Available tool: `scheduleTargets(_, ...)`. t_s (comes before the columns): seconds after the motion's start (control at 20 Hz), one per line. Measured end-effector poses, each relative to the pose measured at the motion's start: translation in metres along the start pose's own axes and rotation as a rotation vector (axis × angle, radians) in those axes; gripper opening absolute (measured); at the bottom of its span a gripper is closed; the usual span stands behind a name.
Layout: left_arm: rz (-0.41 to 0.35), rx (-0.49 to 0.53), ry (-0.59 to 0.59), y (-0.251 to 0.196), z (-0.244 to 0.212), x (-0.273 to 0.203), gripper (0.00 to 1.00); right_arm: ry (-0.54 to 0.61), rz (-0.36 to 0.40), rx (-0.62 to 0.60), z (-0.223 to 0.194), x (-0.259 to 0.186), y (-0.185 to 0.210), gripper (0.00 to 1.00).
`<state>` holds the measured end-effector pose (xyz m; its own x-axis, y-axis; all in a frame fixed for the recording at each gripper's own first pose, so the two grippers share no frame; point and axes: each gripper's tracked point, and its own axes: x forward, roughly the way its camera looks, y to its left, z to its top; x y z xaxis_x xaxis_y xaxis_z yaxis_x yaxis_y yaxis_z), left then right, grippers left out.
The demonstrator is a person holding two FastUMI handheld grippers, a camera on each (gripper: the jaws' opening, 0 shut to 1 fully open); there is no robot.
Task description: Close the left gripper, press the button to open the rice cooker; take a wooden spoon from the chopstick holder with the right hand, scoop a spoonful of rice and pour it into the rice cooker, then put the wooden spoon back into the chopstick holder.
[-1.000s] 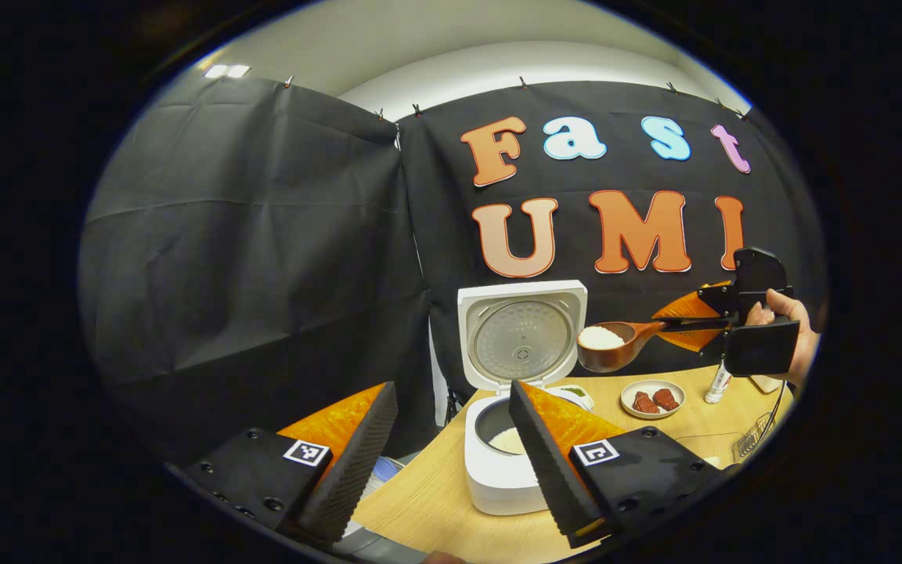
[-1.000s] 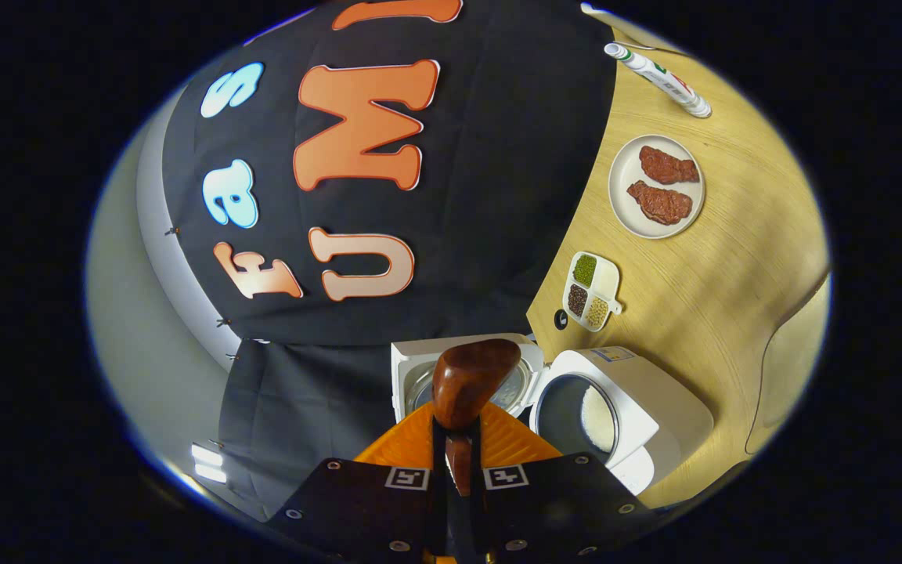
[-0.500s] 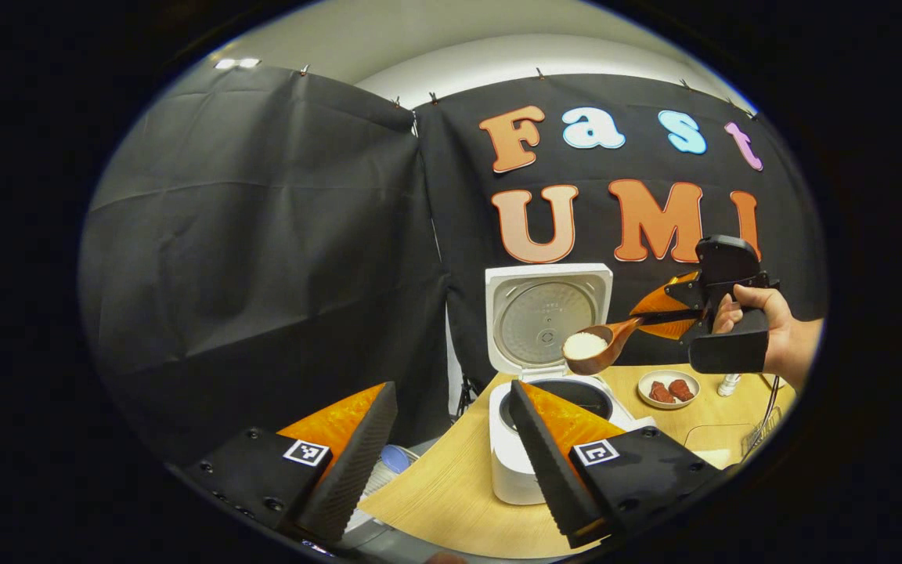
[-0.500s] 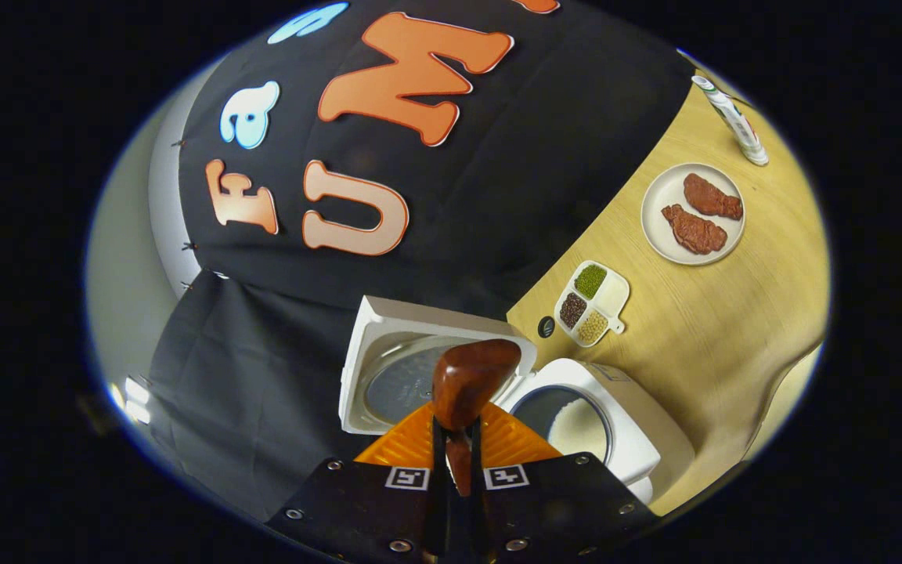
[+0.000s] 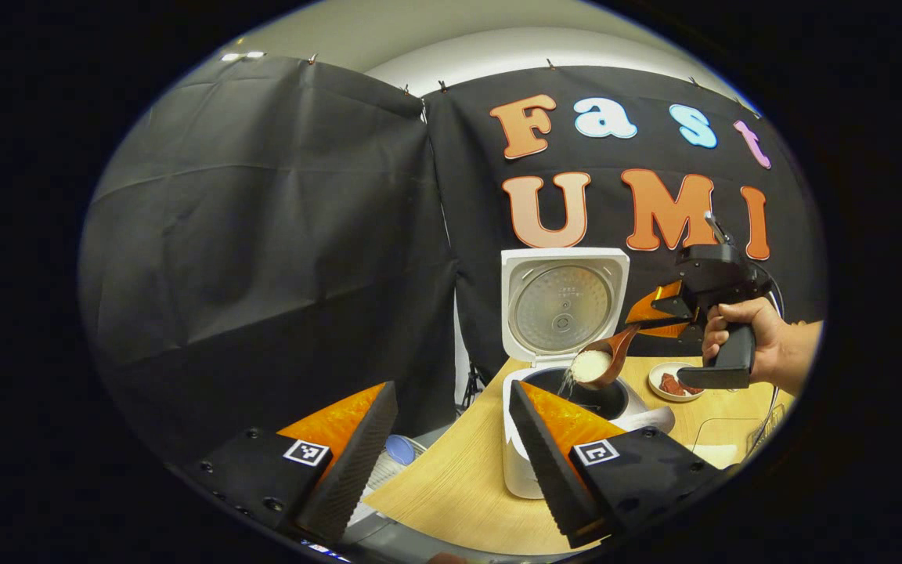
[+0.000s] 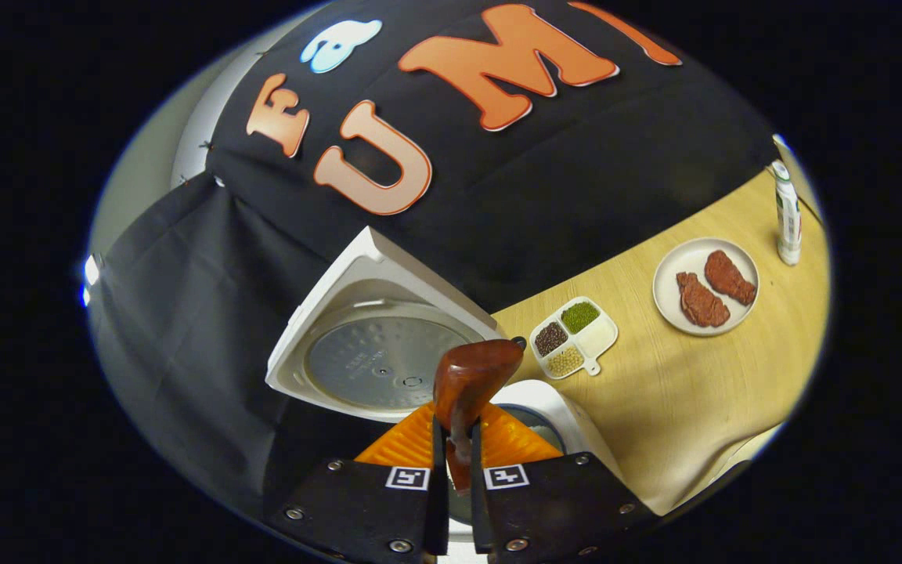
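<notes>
The white rice cooker (image 5: pixel 525 450) stands on the wooden table with its lid (image 5: pixel 563 301) raised upright. In the left gripper view the right gripper (image 5: pixel 658 313), held by a hand (image 5: pixel 748 345), is shut on the handle of the wooden spoon (image 5: pixel 601 364). The spoon's bowl is tilted over the cooker's pot and white rice is spilling from it into the pot. In the right gripper view the spoon (image 6: pixel 470 380) stands between the right gripper (image 6: pixel 455 446) fingers, above the cooker (image 6: pixel 568 411), beside the open lid (image 6: pixel 373 348). My left gripper (image 5: pixel 451 446) is open and holds nothing, in front of the cooker.
On the wooden table (image 6: pixel 701 392) lie a small divided dish of beans (image 6: pixel 572 338), a white plate with two pieces of meat (image 6: pixel 705 286) and a small bottle (image 6: pixel 788 215). That plate (image 5: pixel 674 384) sits behind the cooker. A wire rack (image 5: pixel 756 439) is at the far right.
The right gripper has carried the spoon left and down over the pot and tipped it, so rice now spills in. The left gripper has drifted left slightly and stays open.
</notes>
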<state>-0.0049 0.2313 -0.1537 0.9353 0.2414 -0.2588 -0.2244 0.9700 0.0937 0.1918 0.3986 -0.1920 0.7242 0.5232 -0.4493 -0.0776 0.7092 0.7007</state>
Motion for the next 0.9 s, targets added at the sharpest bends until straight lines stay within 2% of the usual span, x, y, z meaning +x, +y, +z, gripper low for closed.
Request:
scheduleTargets(0.3, 0.010, 0.003, 0.019, 0.005, -0.004, 0.008, 0.98, -0.029, -0.025, -0.223, -0.008, 0.010, 0.010, 0.11)
scheduleTargets(0.35, 0.012, 0.006, 0.019, 0.006, -0.004, 0.009, 0.98, -0.037, -0.025, -0.252, -0.008, 0.010, 0.013, 0.06)
scheduleTargets(0.4, 0.015, 0.010, 0.017, 0.006, -0.005, 0.008, 0.98, -0.045, -0.025, -0.275, -0.008, 0.011, 0.014, 0.11)
scheduleTargets(0.9, 0.028, -0.011, -0.003, 0.010, -0.005, 0.008, 0.98, -0.076, -0.053, -0.467, -0.009, 0.013, 0.020, 0.11)
